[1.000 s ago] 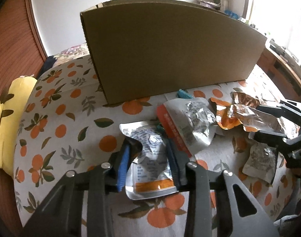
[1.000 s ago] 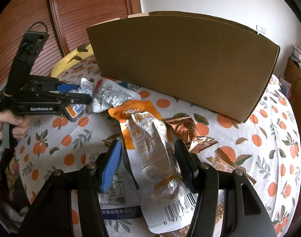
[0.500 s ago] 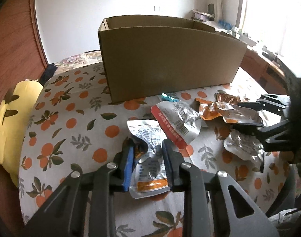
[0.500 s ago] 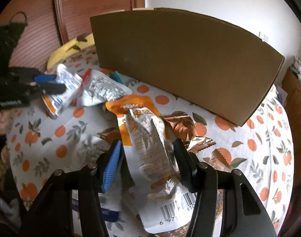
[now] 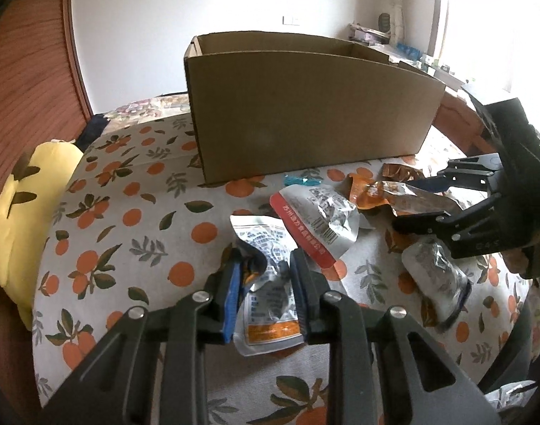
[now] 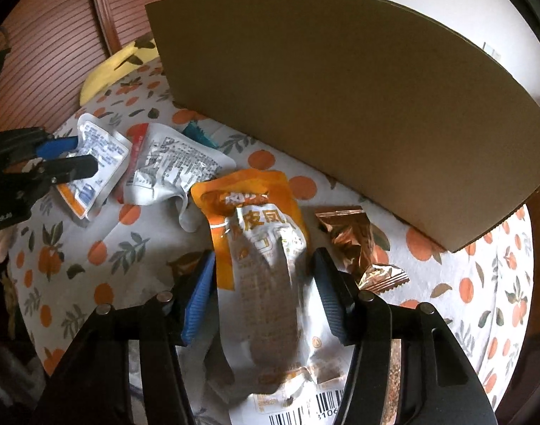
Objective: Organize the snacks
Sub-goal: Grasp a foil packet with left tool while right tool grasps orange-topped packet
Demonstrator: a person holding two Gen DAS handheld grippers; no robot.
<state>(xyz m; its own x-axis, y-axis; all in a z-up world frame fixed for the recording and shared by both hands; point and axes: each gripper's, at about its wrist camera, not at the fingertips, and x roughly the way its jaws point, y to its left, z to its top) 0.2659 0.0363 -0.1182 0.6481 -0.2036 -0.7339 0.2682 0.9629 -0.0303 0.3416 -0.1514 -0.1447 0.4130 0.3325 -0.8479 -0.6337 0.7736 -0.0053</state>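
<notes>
My left gripper point(image 5: 264, 265) is shut on a silver snack pouch with an orange end point(image 5: 266, 283) and holds it above the table; it shows in the right wrist view point(image 6: 92, 163) too. My right gripper point(image 6: 264, 265) is shut on an orange and silver snack pouch point(image 6: 262, 248), lifted off the table; it shows in the left wrist view point(image 5: 408, 198) as well. An open cardboard box point(image 5: 305, 113) stands behind the snacks. A silver pouch with a red edge point(image 5: 316, 219) lies between the grippers.
A table with an orange-print cloth point(image 5: 128, 219) carries the snacks. Copper foil packets point(image 6: 347, 233) lie near the box. A small clear pouch point(image 5: 436, 276) lies at the right. A teal wrapper point(image 5: 301, 180) lies by the box. A yellow cushion point(image 5: 18, 212) sits at the left edge.
Both grippers have closed on their pouches and risen. The left gripper has pulled back from the box, whose open top now shows.
</notes>
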